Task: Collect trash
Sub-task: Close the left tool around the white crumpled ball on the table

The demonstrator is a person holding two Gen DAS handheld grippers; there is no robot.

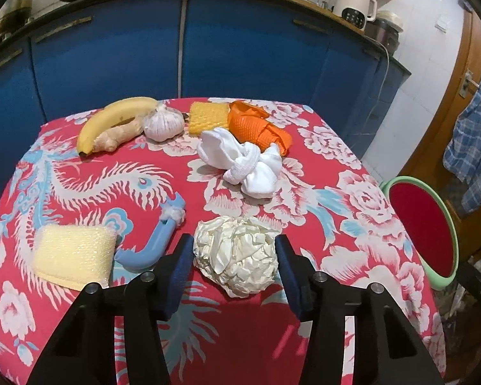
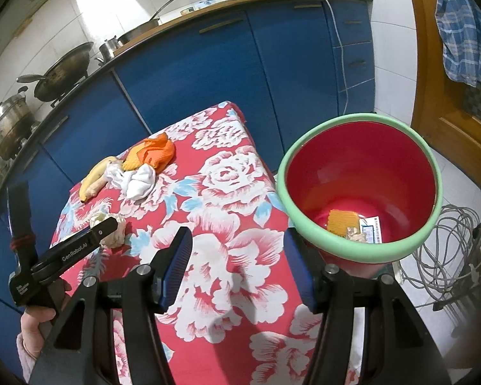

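Note:
A crumpled cream paper ball (image 1: 237,256) lies on the red flowered tablecloth (image 1: 256,337). My left gripper (image 1: 234,252) straddles it, and both blue pads touch its sides. From the right wrist view the same gripper (image 2: 107,229) shows at the ball (image 2: 117,239), held by a hand (image 2: 35,320). My right gripper (image 2: 237,240) hangs open over the table's right edge, with nothing between its fingers. Beside the table stands a red bin with a green rim (image 2: 287,192), also seen at the far right (image 1: 400,180). An orange scrap (image 2: 341,221) and a printed paper (image 2: 370,229) lie inside it.
At the table's far end lie a banana (image 1: 112,118), ginger (image 1: 118,134), garlic (image 1: 163,122), a yellow sponge (image 1: 205,118), an orange mesh piece (image 1: 256,128) and a knotted white cloth (image 1: 240,160). Near left lie a pale sponge (image 1: 73,256) and a blue plastic handle (image 1: 154,247). Blue cabinets (image 1: 112,48) stand behind.

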